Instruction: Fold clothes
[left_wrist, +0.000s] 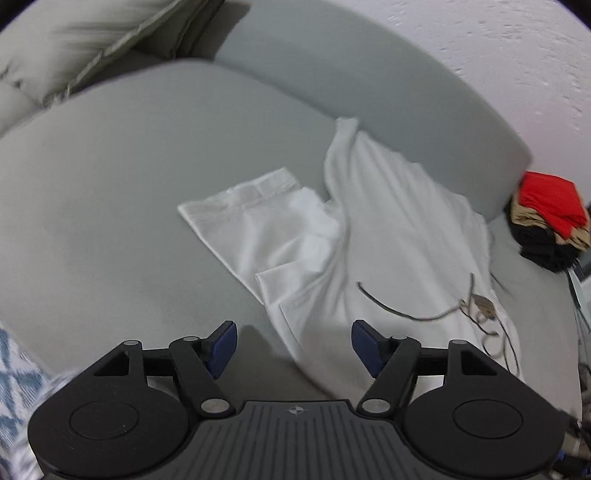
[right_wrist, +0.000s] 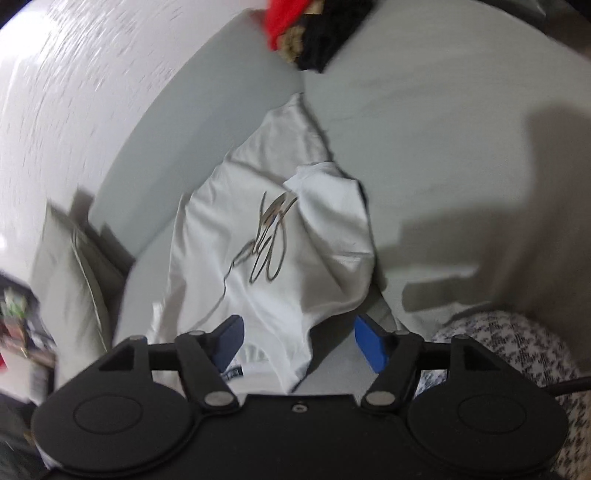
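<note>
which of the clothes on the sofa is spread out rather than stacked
The white t-shirt, the one with the scribble print, lies loose and rumpled on the grey sofa. The red, tan and black garments sit piled together at the far end.

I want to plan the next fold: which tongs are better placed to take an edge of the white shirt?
Probably the right tongs: open, with the white shirt cloth between the pads. The left tongs frame mostly sofa.

Left claw (left_wrist: 293, 341) tilts downward, jaws apart, nothing pinched; right claw (right_wrist: 299, 341) likewise, jaws apart.
</note>
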